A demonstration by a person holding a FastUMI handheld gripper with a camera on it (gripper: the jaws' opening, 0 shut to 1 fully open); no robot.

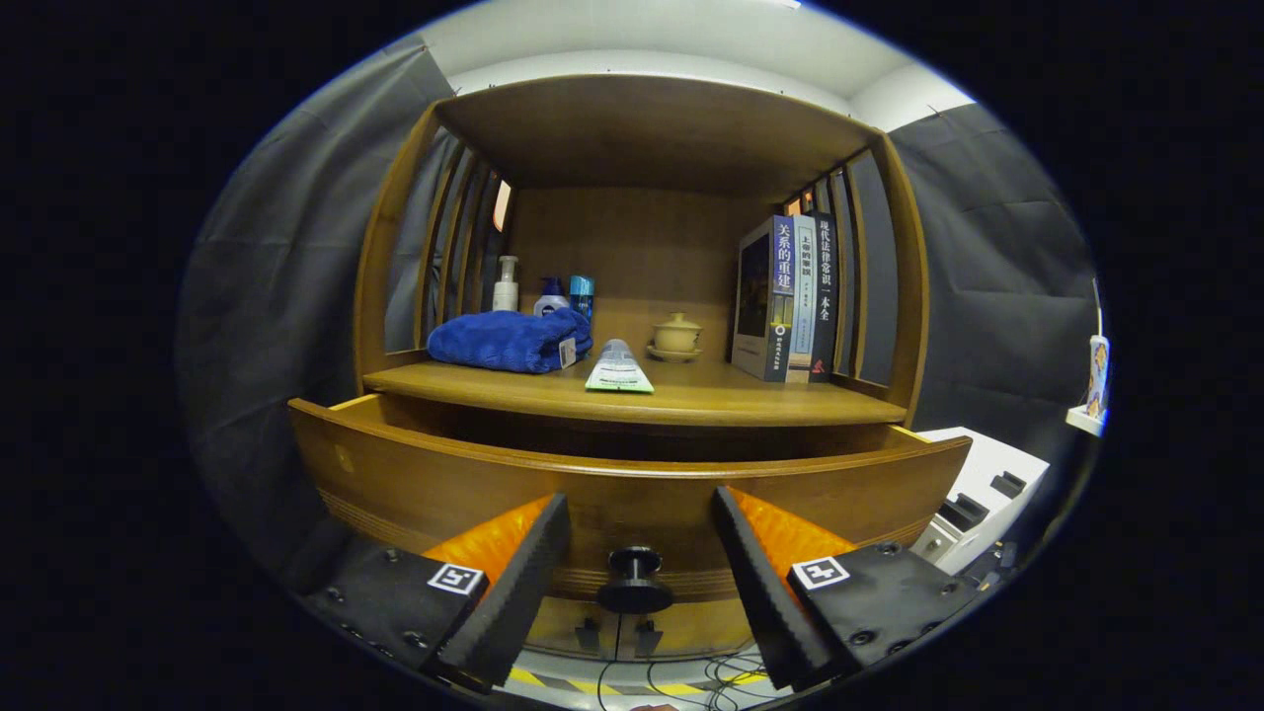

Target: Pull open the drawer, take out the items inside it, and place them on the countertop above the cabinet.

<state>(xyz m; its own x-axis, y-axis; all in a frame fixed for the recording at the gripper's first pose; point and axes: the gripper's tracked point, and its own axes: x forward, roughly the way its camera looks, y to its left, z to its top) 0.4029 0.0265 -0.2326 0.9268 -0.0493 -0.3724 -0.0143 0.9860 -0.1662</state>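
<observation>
The wooden drawer point(464, 484) stands pulled partly out from under the countertop point(711, 400). Its dark round knob point(634, 571) sits low on the front panel, between my two fingers and untouched by either. My gripper point(640, 518) is open, a finger on each side of the knob. The drawer's inside is hidden behind its front panel. On the countertop lie a folded blue towel point(509, 341) and a white and green tube point(619, 370), the tube just right of the towel.
At the back of the shelf stand three bottles point(506, 284) and a small lidded cup on a saucer point(676, 336). Upright books point(785, 296) lean at the right wall. A white appliance point(987, 489) sits right of the cabinet. Cables lie on the floor below.
</observation>
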